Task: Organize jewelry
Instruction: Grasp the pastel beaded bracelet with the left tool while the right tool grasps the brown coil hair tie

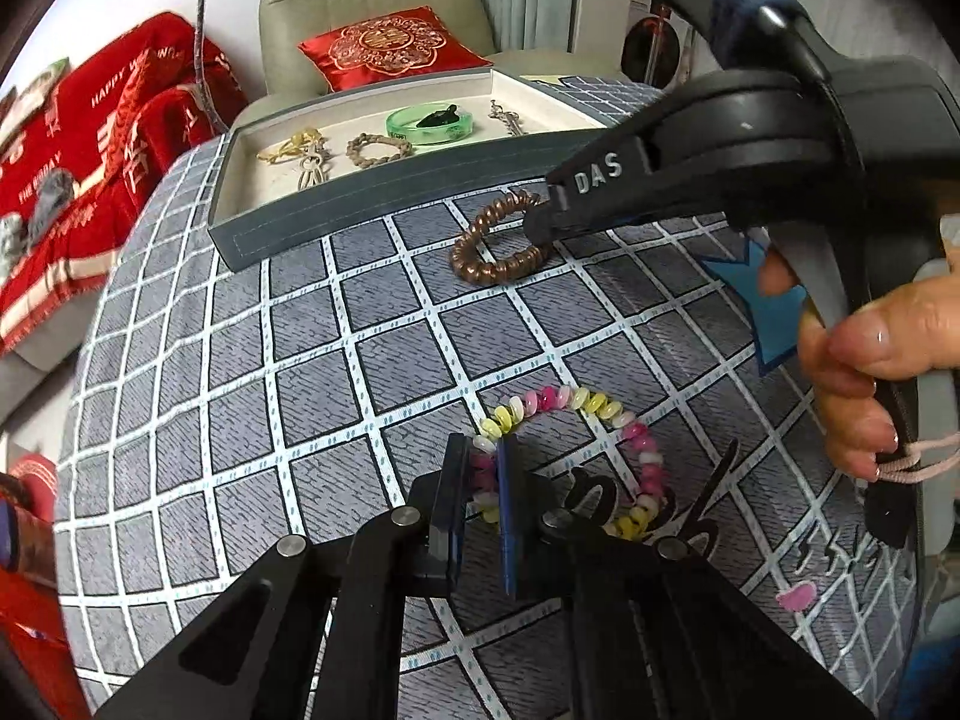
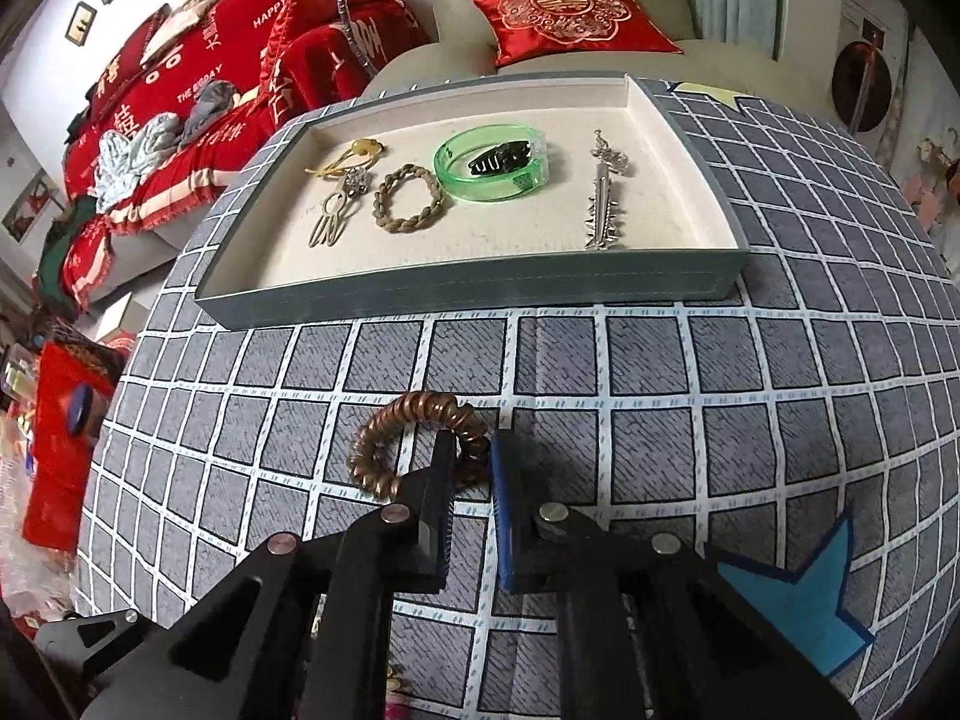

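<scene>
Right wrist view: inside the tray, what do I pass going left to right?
In the tray: yellow hair tie, silver hair comb, braided olive bracelet, green bangle with a black clip inside it, then the silver hairpin.

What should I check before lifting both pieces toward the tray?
1. Left claw shut on the pink and yellow bead bracelet: ok, the beads sit pinched between its fingers.
2. Right claw shut on the copper spiral hair tie: ok, one side of the coil is clamped.
3. Grip firm enough to lift: cannot tell; each claw holds only a short section of its loop.
4. Free space in the tray: ok, bare lining shows between the green bangle and the silver clip.
5. Path to the tray: ok, only the checked cloth lies between.
</scene>
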`<action>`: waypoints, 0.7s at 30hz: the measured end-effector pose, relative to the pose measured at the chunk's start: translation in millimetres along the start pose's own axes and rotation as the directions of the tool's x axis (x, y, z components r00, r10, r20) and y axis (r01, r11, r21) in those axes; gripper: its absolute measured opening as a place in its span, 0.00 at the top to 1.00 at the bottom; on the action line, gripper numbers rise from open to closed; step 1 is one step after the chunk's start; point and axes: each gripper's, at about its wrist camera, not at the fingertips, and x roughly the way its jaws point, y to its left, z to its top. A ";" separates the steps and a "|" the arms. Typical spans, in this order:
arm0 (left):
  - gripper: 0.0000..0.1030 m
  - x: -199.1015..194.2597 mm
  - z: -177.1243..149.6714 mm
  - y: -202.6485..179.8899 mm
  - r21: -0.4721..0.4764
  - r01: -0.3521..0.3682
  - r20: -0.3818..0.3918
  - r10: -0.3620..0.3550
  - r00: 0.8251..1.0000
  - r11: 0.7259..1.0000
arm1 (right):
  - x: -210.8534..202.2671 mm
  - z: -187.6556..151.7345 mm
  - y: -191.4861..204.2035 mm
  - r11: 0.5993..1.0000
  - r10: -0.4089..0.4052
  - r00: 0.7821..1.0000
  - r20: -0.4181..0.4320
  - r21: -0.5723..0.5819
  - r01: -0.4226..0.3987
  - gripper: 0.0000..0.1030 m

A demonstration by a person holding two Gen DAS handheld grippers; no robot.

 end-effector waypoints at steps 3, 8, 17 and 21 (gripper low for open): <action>0.76 -1.6 -1.6 10.8 -0.063 0.061 -0.003 -0.061 0.998 0.996 | -6.6 -4.2 -5.2 1.000 0.015 1.000 0.014 0.024 -0.015 0.88; 0.76 -4.9 -2.8 21.2 -0.116 0.077 -0.004 -0.078 0.997 0.990 | -21.4 -8.5 -15.5 0.997 0.040 0.999 0.037 0.064 -0.042 0.88; 0.76 -23.0 2.0 37.1 -0.166 0.103 0.047 -0.096 0.994 0.981 | -48.8 -15.6 -23.1 0.992 0.066 0.995 0.076 0.101 -0.074 0.88; 0.76 -28.4 7.0 44.7 -0.182 0.108 0.068 -0.097 0.993 0.977 | -57.6 -19.0 -21.0 0.992 0.074 0.994 0.086 0.099 -0.083 0.88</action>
